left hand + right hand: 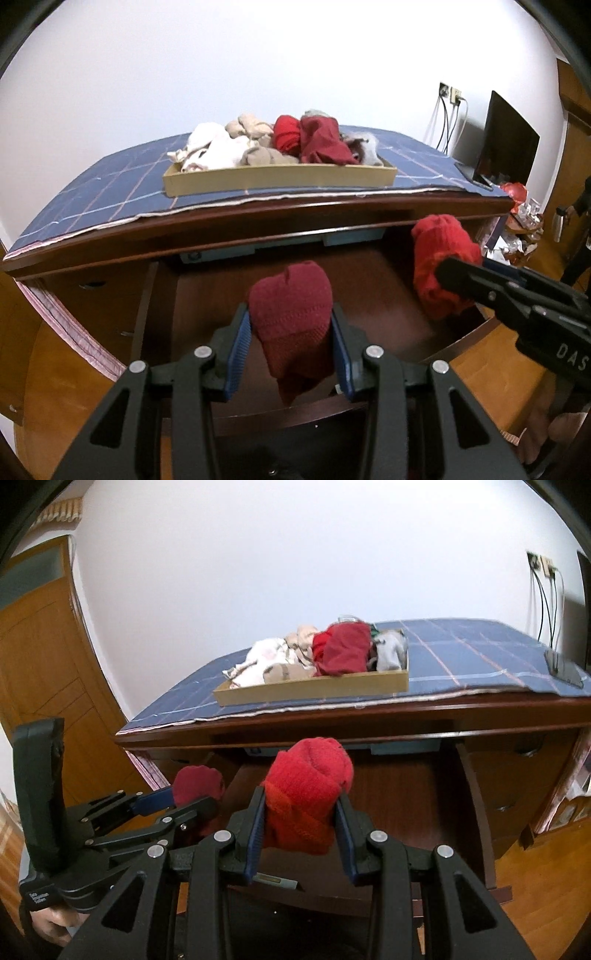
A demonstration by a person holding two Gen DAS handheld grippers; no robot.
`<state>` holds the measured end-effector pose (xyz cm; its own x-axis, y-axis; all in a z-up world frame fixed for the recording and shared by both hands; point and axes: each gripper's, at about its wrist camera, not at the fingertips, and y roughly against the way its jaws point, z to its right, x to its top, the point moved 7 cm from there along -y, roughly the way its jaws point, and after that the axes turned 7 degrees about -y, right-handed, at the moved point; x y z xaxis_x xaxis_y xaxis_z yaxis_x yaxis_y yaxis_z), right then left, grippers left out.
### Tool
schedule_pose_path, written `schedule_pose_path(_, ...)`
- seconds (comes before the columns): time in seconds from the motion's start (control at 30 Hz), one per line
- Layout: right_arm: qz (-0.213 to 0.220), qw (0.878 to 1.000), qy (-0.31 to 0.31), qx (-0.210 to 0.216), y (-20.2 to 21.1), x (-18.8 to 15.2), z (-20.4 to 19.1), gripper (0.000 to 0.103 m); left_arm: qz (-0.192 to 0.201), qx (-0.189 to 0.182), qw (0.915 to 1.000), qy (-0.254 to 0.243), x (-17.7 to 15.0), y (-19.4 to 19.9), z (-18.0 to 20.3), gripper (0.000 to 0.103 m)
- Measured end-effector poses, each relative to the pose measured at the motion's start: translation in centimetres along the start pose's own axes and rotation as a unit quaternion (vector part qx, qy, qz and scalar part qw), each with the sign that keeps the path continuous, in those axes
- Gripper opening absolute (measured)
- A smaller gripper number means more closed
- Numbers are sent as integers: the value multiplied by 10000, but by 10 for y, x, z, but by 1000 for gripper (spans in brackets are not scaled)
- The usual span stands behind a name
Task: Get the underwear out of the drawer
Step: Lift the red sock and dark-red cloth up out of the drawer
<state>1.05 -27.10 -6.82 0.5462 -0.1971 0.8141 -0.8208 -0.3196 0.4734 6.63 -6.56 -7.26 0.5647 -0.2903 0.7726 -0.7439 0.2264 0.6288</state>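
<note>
Left wrist: blue checked cloth (110, 184) over wooden desk (258, 218), white wall (221, 55).

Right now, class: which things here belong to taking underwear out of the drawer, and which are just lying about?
Belong to the job:
- dark red roll, in left gripper
- bright red roll, in right gripper
- open drawer
- tray of clothes

Just lying about:
- monitor
- wall cables
- door

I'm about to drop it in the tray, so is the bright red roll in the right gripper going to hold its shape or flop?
The bright red roll looks soft knit and bulges above the right gripper, so it probably squashes. Its loose lower end suggests it may unroll.
</note>
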Motion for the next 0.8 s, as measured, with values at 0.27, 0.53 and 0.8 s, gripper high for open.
schedule_pose_path(0.27, 248, 9995, 195, 29, 19, 5, -7, 37, 186, 95, 9998, -36, 5, 17, 1, 40)
schedule_pose_path(0.53, 387, 9988, 284, 63, 28, 8, -12, 37, 306, 193, 9993, -63, 7, 27, 3, 40)
schedule_pose_path(0.8, 624, 9971, 442, 22, 44, 15, -20, 37, 500, 225, 9985, -83, 13, 45, 5, 40)
